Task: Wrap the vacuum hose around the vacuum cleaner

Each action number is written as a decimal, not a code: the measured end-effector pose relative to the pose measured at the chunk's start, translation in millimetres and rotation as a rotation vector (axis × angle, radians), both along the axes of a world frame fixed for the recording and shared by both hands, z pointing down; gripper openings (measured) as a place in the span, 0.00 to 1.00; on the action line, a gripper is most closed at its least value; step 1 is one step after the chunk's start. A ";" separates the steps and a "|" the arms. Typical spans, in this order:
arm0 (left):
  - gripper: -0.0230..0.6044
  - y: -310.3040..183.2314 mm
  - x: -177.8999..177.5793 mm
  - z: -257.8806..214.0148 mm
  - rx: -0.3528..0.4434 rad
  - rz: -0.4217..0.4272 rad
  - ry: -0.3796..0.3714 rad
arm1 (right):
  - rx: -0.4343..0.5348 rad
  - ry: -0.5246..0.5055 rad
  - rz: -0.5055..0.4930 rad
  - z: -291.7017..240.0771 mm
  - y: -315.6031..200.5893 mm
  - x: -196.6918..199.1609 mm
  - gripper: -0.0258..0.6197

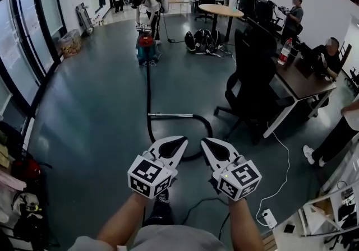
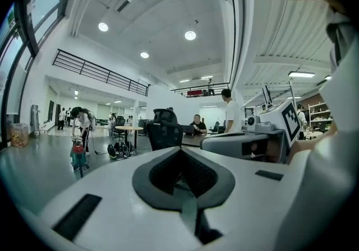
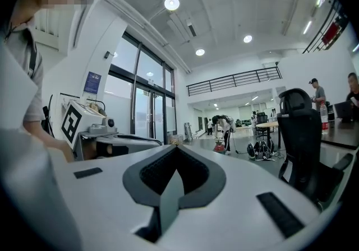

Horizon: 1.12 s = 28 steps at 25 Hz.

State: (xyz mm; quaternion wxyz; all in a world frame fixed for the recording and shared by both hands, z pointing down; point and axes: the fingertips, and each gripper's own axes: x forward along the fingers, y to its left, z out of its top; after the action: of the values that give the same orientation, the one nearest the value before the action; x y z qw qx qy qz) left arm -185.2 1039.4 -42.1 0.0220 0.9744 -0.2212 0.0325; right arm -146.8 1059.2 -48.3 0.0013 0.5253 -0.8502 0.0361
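Observation:
The red and teal vacuum cleaner (image 1: 146, 47) stands far ahead on the grey floor, with a person (image 1: 150, 4) bent over it. Its black hose (image 1: 148, 90) runs along the floor toward me and curls into a loop (image 1: 203, 122) just beyond my grippers. A metal wand (image 1: 171, 115) lies across that loop. My left gripper (image 1: 182, 141) and right gripper (image 1: 205, 142) are held side by side, level, above the floor, both shut with nothing between the jaws. The vacuum (image 2: 77, 156) is small and distant in the left gripper view, and the same vacuum (image 3: 219, 146) is small in the right gripper view.
A black office chair (image 1: 252, 79) stands right of the hose loop beside a desk (image 1: 300, 84) where people sit. A round table (image 1: 220, 10) and several dark backpacks (image 1: 205, 40) lie farther back. A white cable and power strip (image 1: 268, 217) lie at the near right. Glass walls and bags (image 1: 17, 188) line the left.

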 end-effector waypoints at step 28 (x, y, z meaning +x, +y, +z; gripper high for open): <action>0.05 -294.5 -30.3 44.6 -0.144 0.100 0.019 | -0.146 0.055 0.126 35.2 -291.3 -26.0 0.04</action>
State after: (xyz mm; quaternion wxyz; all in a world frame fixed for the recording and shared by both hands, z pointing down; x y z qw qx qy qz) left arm -215.4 745.0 2.4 0.0925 0.9804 -0.1691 0.0402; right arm -172.8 767.8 -13.1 0.0607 0.5769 -0.8103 0.0833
